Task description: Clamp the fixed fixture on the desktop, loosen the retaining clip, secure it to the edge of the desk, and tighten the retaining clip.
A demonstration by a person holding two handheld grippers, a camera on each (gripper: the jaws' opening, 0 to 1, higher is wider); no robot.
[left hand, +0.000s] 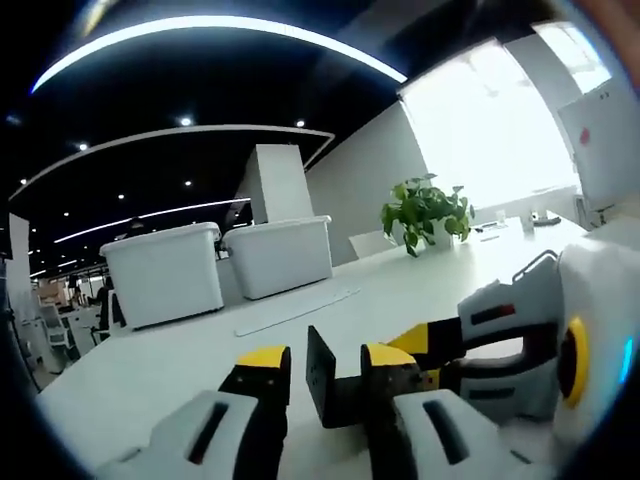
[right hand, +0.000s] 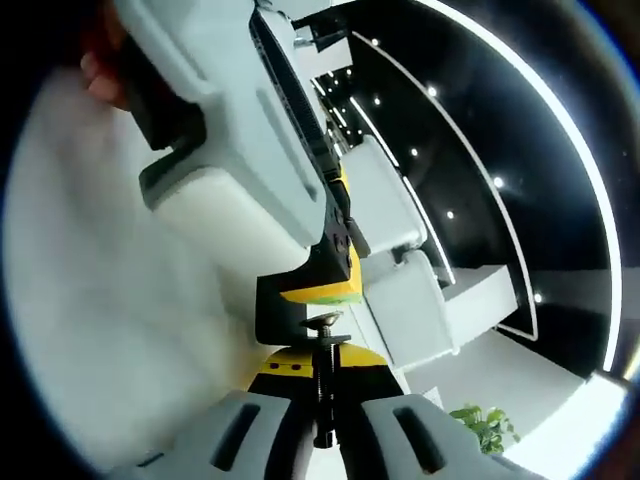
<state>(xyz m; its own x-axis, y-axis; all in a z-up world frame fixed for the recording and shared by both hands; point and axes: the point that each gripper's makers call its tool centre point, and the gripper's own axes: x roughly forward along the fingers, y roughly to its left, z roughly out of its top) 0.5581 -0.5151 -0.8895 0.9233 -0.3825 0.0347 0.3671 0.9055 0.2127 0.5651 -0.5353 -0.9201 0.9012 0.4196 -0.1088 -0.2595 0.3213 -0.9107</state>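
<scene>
In the left gripper view, a black clamp fixture (left hand: 335, 390) is seen lifted above the white desk (left hand: 160, 375), pinched between the yellow-tipped jaws of the left gripper (left hand: 327, 372), while the right gripper (left hand: 480, 345) reaches in from the right and meets the same fixture; two white storage bins (left hand: 215, 268) and a potted plant (left hand: 425, 212) stand near the desk's far edge. In the right gripper view, the fixture's threaded clamp screw (right hand: 322, 375) is held between the closed jaws of the right gripper (right hand: 322, 395), with the left gripper (right hand: 330, 270) gripping the bracket just above. A twist applied off-axis could lever the bracket from the pads, and the fixture might be dropped onto the desk.
</scene>
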